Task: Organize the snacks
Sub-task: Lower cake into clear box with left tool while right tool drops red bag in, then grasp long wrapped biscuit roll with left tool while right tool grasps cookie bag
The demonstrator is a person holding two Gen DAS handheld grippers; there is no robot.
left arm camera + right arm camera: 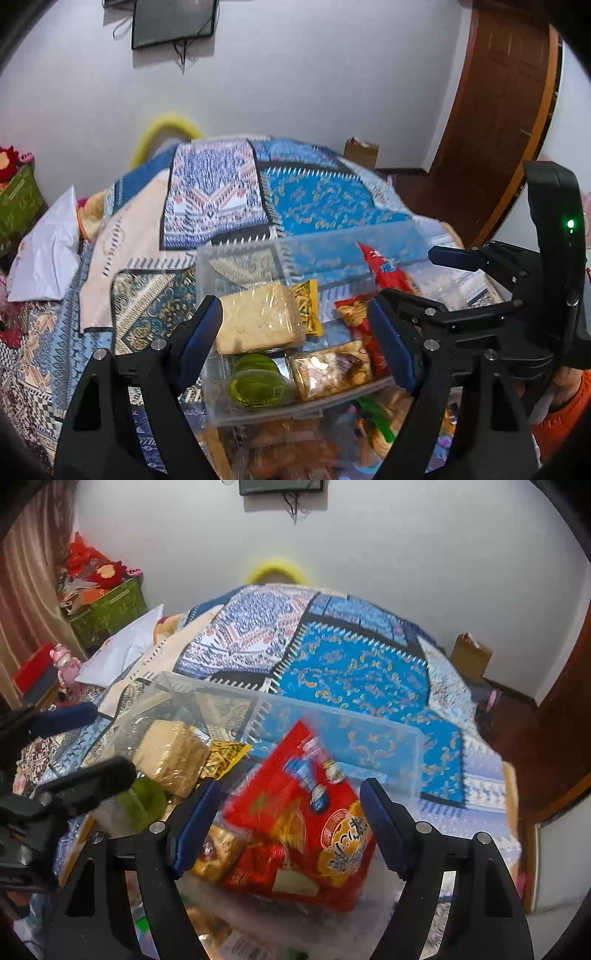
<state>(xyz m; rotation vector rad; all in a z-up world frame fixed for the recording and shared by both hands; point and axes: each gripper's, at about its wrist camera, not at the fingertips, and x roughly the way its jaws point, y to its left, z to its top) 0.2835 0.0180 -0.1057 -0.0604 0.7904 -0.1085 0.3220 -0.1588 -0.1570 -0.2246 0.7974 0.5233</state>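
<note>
A: How are the grippers posed?

B: The left gripper (295,339) is held above a clear plastic bin (236,258) on a patchwork quilt (325,195), its jaws spread wide with nothing between the blue pads. The right gripper (290,823) is likewise spread wide and empty, poised over a red snack bag (306,812) lying in the bin's right part.

A: What is shown in one view only?

B: In the left view a wrapped beige block (258,317), a yellow packet (308,306), a green-lidded cup (256,387) and a nut packet (332,369) are seen inside the bin. A brown door (495,122) is seen at right.
</note>
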